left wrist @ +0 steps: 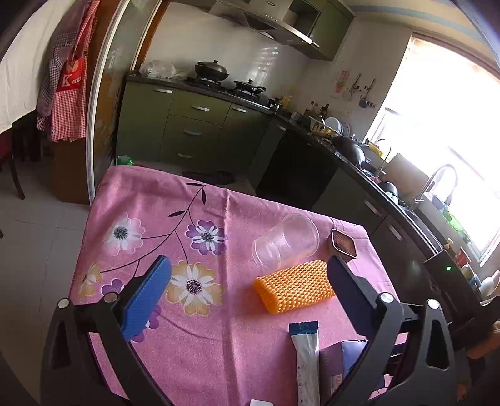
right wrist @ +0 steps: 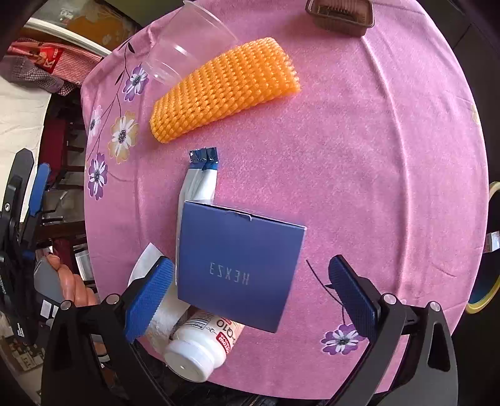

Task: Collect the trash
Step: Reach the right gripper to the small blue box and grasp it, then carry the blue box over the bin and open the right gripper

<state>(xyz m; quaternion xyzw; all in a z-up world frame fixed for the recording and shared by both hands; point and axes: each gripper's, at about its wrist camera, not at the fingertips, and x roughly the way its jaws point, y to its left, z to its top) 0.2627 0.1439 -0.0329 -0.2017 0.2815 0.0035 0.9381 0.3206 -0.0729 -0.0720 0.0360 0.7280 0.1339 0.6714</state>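
Your work surface is the table (right wrist: pixel 375 156) w/ pink floral cloth. Largest item on it: the blue box (right wrist: pixel 239 265), lying flat at the near edge, lettering upside down from your side. Far of it lies the orange foam net (right wrist: pixel 225 87), flat, angled. Touching the net's far-left end is the clear plastic cup (right wrist: pixel 187 43), tipped on its side. Far right corner: brown tray (right wrist: pixel 340 14), apart from the net. The white bottle (right wrist: pixel 200 346) lies on its side, partly under the box's near-left corner (cap toward you). A white-and-blue sachet (right wrist: pixel 200 178) runs out from under the box's far edge. A white tissue (right wrist: pixel 147 259) sits left of the box.

Right gripper (right wrist: pixel 250 299): jaws wide, straddling the box, holding nothing. Left gripper (left wrist: pixel 247 296): jaws wide, empty, right finger (left wrist: pixel 347 287) just beside the net's right end.
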